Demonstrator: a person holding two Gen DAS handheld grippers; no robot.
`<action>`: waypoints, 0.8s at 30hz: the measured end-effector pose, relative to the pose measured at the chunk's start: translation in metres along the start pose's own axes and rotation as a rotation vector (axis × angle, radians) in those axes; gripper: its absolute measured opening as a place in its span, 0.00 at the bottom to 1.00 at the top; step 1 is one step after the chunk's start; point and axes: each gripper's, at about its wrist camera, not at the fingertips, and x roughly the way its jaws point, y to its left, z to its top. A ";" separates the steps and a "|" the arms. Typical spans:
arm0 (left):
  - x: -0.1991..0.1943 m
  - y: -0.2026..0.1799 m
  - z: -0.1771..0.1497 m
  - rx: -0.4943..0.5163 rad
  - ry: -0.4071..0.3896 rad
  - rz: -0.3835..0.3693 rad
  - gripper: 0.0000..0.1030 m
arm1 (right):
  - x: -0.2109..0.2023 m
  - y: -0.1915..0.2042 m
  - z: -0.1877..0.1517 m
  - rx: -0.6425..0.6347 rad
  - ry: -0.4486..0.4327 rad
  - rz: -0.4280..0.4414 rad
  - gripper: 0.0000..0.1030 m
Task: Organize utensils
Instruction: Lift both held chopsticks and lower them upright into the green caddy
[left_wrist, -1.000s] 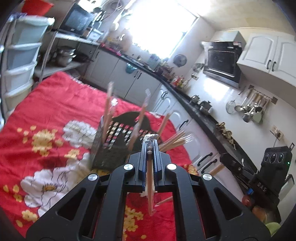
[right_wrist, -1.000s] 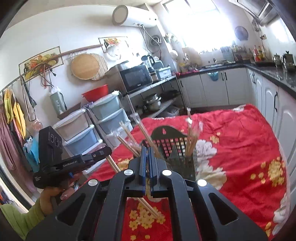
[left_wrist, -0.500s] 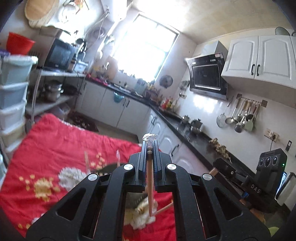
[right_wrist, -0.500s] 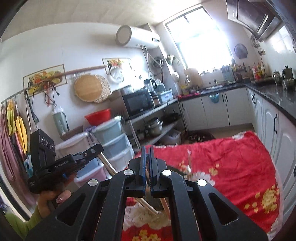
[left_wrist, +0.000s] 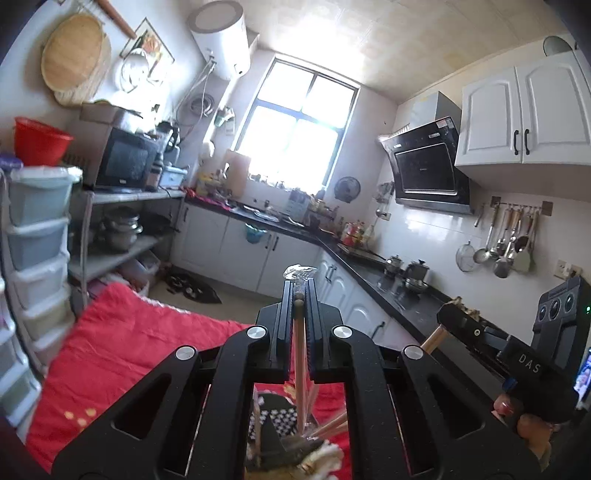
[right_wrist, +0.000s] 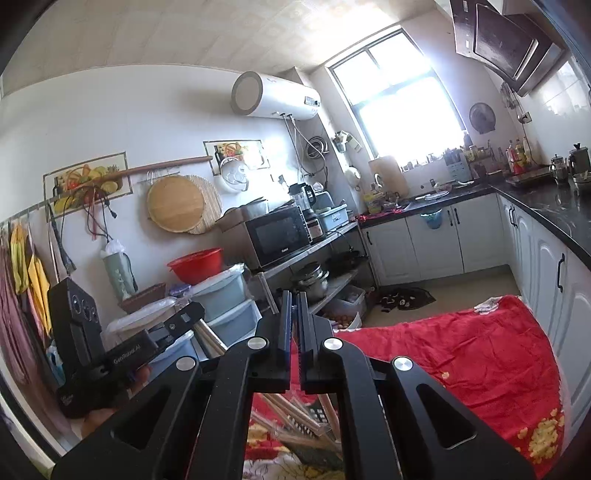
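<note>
In the left wrist view, the red flowered cloth (left_wrist: 122, 350) covers the bench at lower left, and the left claw (left_wrist: 299, 295) is clamped on a pair of wrapped chopsticks (left_wrist: 300, 369) that run down between its fingers toward the black perforated utensil holder (left_wrist: 275, 424) below, where more chopstick ends jut out at an angle. At the right edge of this view the right claw (left_wrist: 448, 318) appears from the side, pinching a wooden stick (left_wrist: 433, 338); the person's hand (left_wrist: 524, 421) grips its handle. The right wrist view shows the opposite: at far left the left claw (right_wrist: 192, 314) is seen side-on with a metallic-looking rod (right_wrist: 210, 339) beneath it. Centre, the right claw's (right_wrist: 291, 310) fingers stand nearly together, a thin gap between them; whether anything is held there cannot be told from this view. Below lie loose chopsticks (right_wrist: 291, 421) fanned over the holder (right_wrist: 317, 413), on the red cloth (right_wrist: 461, 354).
</note>
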 end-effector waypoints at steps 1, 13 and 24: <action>0.003 -0.001 0.002 0.013 -0.008 0.016 0.03 | 0.003 0.000 0.001 -0.002 -0.004 -0.004 0.03; 0.037 0.000 -0.025 0.068 0.015 0.084 0.03 | 0.050 -0.019 -0.013 0.009 0.048 -0.071 0.03; 0.065 0.016 -0.064 0.047 0.103 0.110 0.03 | 0.082 -0.042 -0.058 0.004 0.160 -0.144 0.04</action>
